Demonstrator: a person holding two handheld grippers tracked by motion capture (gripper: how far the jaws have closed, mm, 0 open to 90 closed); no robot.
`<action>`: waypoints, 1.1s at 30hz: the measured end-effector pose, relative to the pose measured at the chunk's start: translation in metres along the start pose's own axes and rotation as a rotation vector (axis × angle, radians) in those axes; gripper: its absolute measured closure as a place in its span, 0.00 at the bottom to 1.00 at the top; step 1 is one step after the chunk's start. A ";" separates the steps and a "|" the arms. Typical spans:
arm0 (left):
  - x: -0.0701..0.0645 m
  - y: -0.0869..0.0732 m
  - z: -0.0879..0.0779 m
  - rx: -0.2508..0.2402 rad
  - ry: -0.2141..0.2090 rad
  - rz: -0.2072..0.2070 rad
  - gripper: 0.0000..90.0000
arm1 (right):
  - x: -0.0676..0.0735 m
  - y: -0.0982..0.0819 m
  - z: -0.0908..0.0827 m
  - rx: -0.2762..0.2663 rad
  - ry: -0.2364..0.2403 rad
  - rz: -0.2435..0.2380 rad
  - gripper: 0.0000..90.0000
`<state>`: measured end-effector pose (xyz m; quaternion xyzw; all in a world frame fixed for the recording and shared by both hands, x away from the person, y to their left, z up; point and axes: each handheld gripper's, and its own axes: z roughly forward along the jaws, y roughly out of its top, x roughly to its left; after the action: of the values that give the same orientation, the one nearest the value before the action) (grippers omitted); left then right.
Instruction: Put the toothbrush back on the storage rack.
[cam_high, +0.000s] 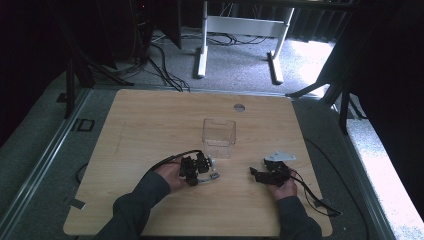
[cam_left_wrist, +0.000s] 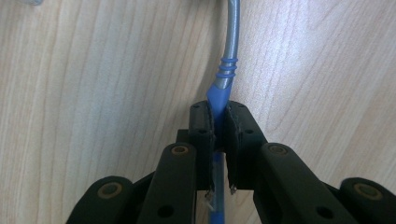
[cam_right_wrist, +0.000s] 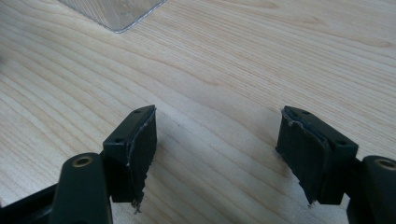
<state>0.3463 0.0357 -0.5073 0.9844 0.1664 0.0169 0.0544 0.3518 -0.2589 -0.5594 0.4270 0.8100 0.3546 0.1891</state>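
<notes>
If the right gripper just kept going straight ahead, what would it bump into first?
Probably the clear plastic box. The open right gripper points across bare wooden table, with the box's corner ahead and a little left, so it might slip past; depth is hard to judge.

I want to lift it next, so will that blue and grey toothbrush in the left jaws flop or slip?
The toothbrush looks like rigid plastic, so probably stiff and light. Its smooth, thin handle might twist between the left gripper's jaws.
</notes>
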 end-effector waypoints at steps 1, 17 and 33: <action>0.000 0.000 -0.001 -0.002 -0.002 -0.002 0.91 | 0.000 0.000 0.000 0.000 0.000 0.000 0.31; 0.002 -0.004 -0.018 -0.076 0.012 -0.024 0.91 | 0.000 0.000 0.000 0.000 0.000 -0.001 0.31; 0.002 -0.007 -0.033 -0.152 0.018 -0.055 0.91 | 0.000 0.000 0.000 0.000 0.000 0.000 0.31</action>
<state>0.3446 0.0467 -0.4752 0.9723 0.1923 0.0365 0.1279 0.3518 -0.2589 -0.5594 0.4269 0.8101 0.3544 0.1891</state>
